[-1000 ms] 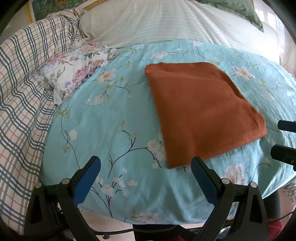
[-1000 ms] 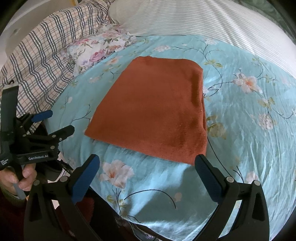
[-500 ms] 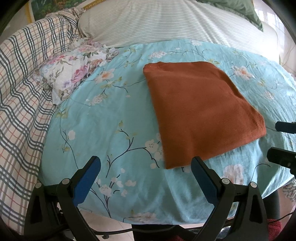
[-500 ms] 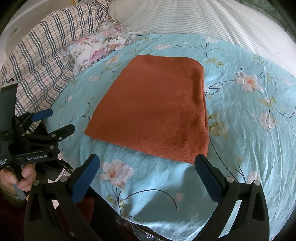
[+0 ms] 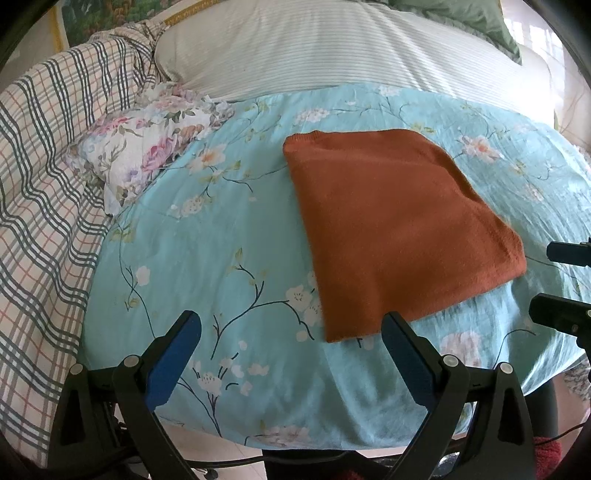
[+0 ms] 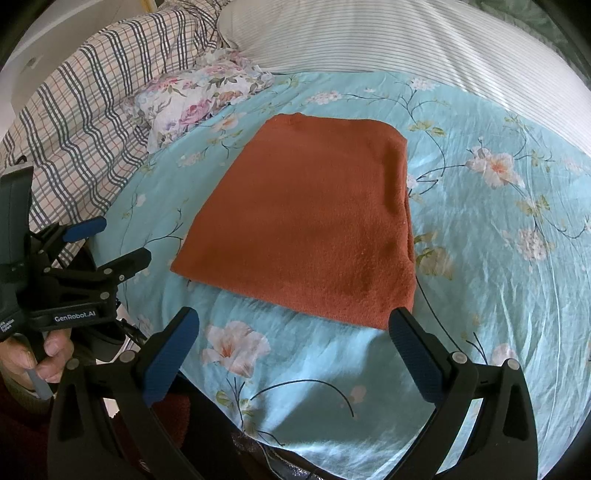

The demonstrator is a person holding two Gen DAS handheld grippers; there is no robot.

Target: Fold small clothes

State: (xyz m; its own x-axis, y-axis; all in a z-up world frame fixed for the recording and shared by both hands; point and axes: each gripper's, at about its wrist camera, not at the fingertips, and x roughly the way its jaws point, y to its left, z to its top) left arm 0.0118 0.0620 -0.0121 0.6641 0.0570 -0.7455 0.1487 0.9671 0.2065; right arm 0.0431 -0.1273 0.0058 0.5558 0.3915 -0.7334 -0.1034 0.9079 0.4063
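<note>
One folded rust cloth [image 5: 399, 229] lies flat, long axis running away from both wide-spread grippers.

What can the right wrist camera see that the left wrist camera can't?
Only the right wrist view shows the whole left gripper seen from the side, and the hand holding its handle. Only the left wrist view shows the green pillow at the top and a picture in the top left corner. Both show the folded orange garment lying flat on the turquoise flowered sheet, the small floral cloth, the plaid blanket and the striped pillow. Both grippers are open and empty.
</note>
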